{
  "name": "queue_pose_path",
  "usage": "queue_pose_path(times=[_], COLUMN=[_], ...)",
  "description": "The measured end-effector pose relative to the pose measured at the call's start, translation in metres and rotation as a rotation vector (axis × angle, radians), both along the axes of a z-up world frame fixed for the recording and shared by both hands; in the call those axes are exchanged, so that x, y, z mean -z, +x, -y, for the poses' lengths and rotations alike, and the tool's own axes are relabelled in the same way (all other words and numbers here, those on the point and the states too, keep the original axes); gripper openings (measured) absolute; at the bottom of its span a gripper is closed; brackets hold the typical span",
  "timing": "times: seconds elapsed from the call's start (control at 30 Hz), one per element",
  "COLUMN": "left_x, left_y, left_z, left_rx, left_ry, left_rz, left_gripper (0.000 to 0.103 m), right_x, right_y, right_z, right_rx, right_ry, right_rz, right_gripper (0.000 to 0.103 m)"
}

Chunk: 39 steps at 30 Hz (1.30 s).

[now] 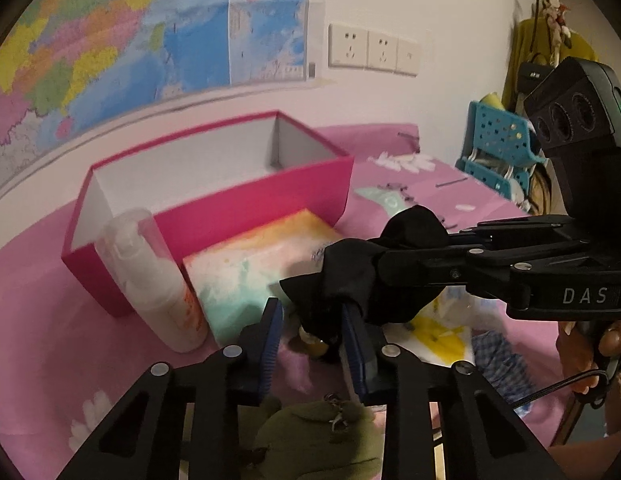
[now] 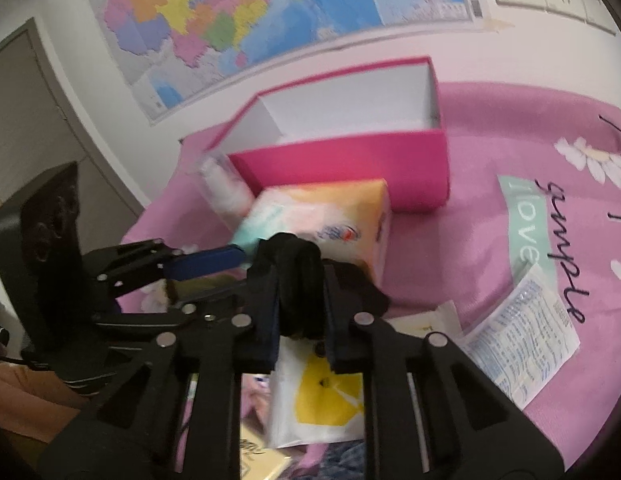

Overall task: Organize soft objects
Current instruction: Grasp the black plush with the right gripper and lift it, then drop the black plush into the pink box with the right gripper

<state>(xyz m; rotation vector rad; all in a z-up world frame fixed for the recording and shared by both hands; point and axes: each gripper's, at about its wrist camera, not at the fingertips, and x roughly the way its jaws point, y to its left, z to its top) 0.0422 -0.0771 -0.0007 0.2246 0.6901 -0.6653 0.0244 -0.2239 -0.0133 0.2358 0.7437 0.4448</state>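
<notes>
A black cloth (image 1: 350,272) hangs bunched over the pink sheet (image 1: 42,320), in front of the open pink box (image 1: 230,208). My right gripper (image 1: 374,268) reaches in from the right and is shut on the cloth's upper bundle, which fills the gap between its fingers in the right wrist view (image 2: 300,280). My left gripper (image 1: 312,320) is closed on the cloth's lower end, which lies between the blue pads (image 1: 270,340). In the right wrist view, the left gripper (image 2: 238,268) comes in from the left and meets the black cloth (image 2: 294,252).
A tissue pack (image 1: 246,268) and a clear pump bottle (image 1: 150,280) stand against the box front. A green plush toy (image 1: 322,436) lies under my left fingers. A white-and-yellow pack (image 2: 314,400), a printed sachet (image 2: 522,340) and a checked cloth (image 1: 498,360) lie nearby.
</notes>
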Motion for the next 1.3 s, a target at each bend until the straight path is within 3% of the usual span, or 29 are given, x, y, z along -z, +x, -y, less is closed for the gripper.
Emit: queue_pose_path(times=[0.33, 0.73, 0.93, 1.3], left_x=[-0.052, -0.098, -0.092, -0.065], left_y=[0.001, 0.055, 0.098, 0.139], left_z=[-0.01, 0.003, 0.013, 0.027], left_rx=[-0.007, -0.081, -0.134, -0.243], left_ry=[-0.088, -0.057, -0.013, 0.099], left_rz=[0.086, 0.191, 0.148, 0.108], left_gripper=[0.029, 0.029, 0.029, 0.031], right_x=[-0.06, -0.112, -0.111, -0.074], right_y=[-0.009, 0.041, 0.081, 0.138], right_z=[-0.007, -0.007, 0.0, 0.004], right_rx=[-0.055, -0.058, -0.033, 0.037], right_ry=[0.013, -0.014, 0.0, -0.05], right_rz=[0.144, 0.263, 0.244, 0.148], right_gripper=[0.019, 0.019, 0.019, 0.024])
